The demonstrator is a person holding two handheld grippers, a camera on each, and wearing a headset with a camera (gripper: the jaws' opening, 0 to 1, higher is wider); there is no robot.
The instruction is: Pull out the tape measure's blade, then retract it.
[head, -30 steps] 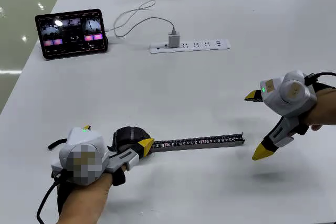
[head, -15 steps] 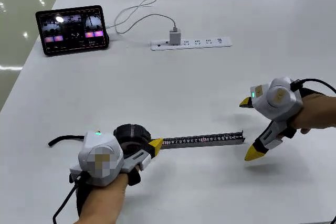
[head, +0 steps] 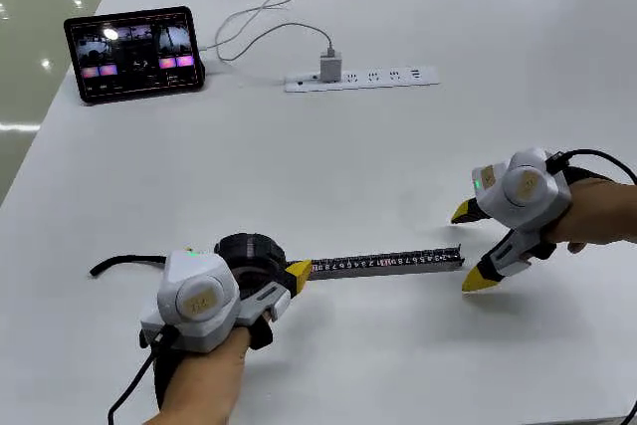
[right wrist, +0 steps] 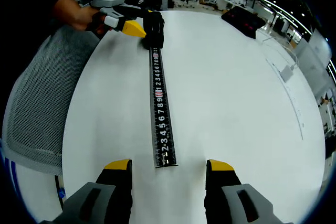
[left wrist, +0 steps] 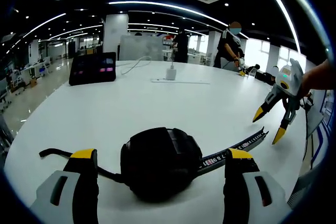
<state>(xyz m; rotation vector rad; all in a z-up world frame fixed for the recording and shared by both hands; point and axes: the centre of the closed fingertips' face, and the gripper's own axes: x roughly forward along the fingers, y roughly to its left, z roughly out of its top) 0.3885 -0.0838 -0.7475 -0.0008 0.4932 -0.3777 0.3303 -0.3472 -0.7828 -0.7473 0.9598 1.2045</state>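
Note:
A black tape measure case (head: 249, 249) lies on the white table (head: 328, 166) with its blade (head: 383, 264) drawn out to the right. My left gripper (head: 261, 256) is open and straddles the case (left wrist: 160, 161), with a gap on each side between case and jaws. At the blade's free end (right wrist: 165, 162), my right gripper (head: 466, 249) is open, one yellow tip on either side, not touching it. The right gripper view looks along the blade (right wrist: 160, 108) to the case (right wrist: 154, 27). The right gripper (left wrist: 268, 128) also appears in the left gripper view.
A tablet (head: 134, 52) stands at the far left, with a power strip (head: 363, 79), a charger (head: 330, 67) and a white cable behind. The case's black strap (head: 124, 264) trails left. The table's left edge runs near the tablet. A person (left wrist: 231, 48) stands at the far end.
My right gripper has come down and left until its tips flank the blade's end. The left gripper has slid forward around the case. The blade's length looks unchanged.

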